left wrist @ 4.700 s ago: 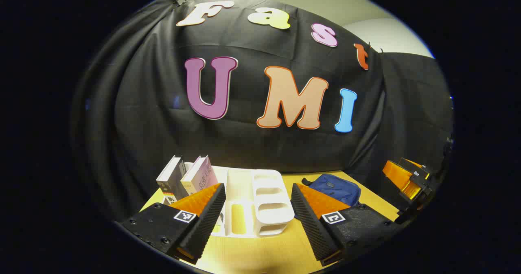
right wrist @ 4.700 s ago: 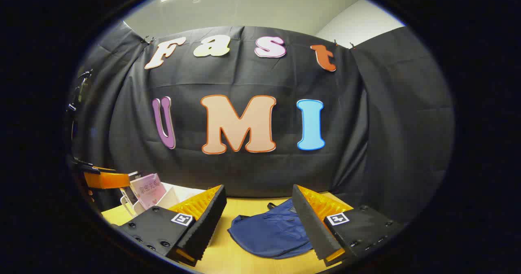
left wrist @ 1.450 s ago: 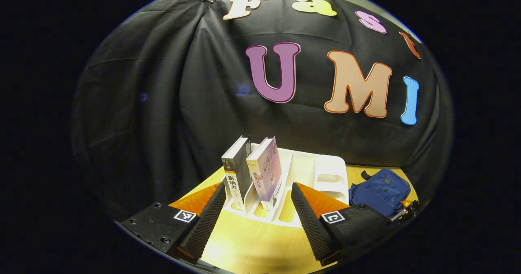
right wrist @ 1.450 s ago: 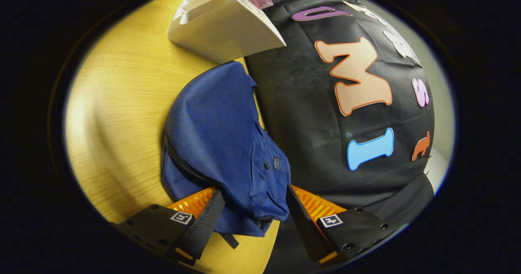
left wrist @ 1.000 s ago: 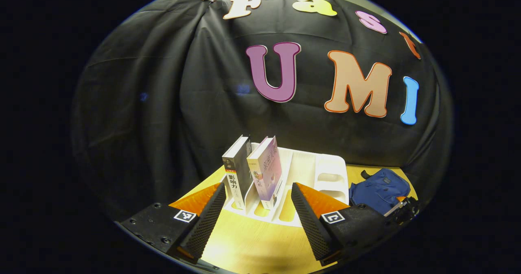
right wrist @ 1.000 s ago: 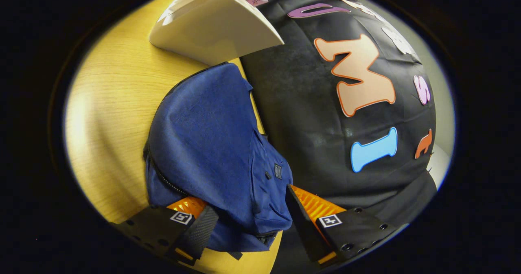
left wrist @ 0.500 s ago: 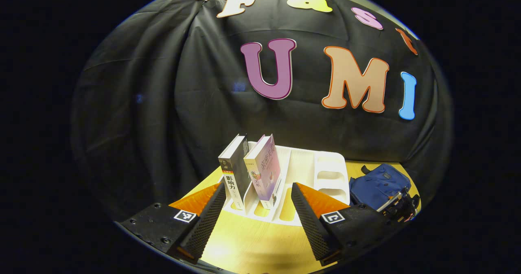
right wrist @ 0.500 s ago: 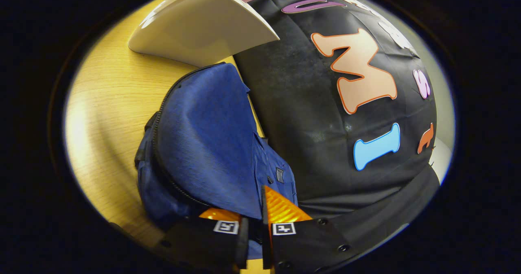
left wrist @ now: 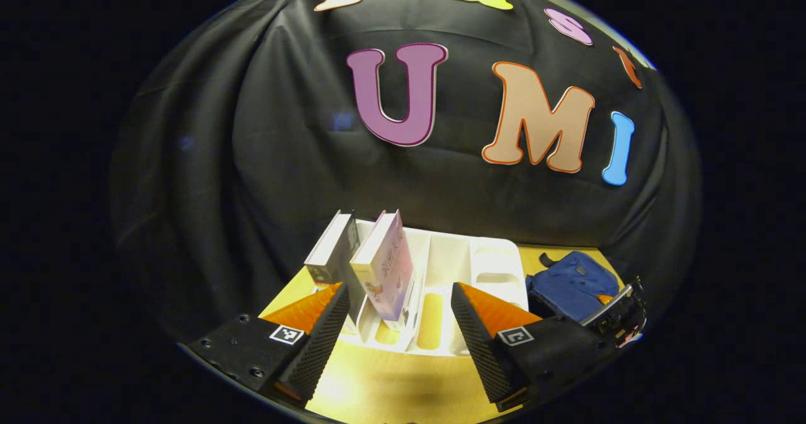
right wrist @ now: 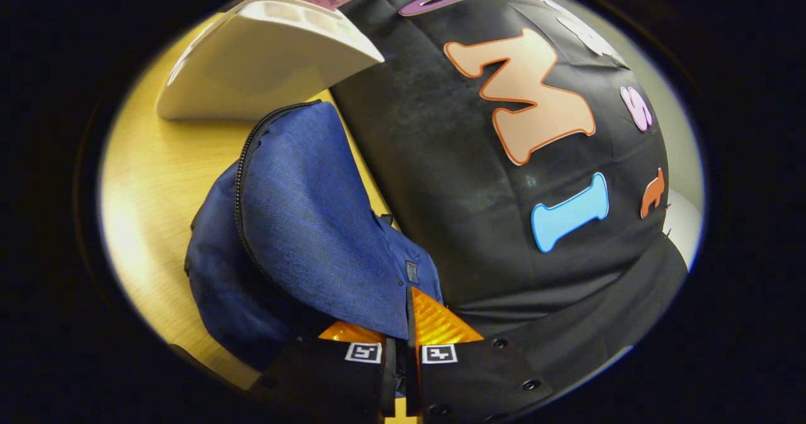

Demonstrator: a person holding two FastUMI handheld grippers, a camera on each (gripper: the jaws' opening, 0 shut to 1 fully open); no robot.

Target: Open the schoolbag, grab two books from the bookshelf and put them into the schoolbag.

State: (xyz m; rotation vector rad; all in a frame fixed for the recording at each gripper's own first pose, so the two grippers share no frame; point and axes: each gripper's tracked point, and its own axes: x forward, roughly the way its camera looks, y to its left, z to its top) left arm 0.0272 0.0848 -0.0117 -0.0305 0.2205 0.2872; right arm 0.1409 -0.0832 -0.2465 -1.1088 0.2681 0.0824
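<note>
In the right gripper view, my right gripper (right wrist: 403,326) is shut on the top flap of the blue schoolbag (right wrist: 302,222). The flap is lifted, and a gap shows along its zip. The bag lies on the wooden table beside the white bookshelf (right wrist: 264,65). In the left gripper view, my left gripper (left wrist: 398,293) is open just in front of the bookshelf (left wrist: 478,266). A grey book (left wrist: 330,254) and a pink book (left wrist: 385,266) stand upright in its left slots. The schoolbag (left wrist: 570,285) lies to the right, with the right gripper (left wrist: 620,310) at its near side.
The wooden table (right wrist: 145,178) runs up to the black cloth wall directly behind the bookshelf and bag. The bookshelf's right slots (left wrist: 494,263) hold nothing. Bare tabletop (left wrist: 403,386) lies under my left gripper.
My right gripper stays shut on the flap and has raised it a little, widening the gap. My left gripper has moved closer to the two books.
</note>
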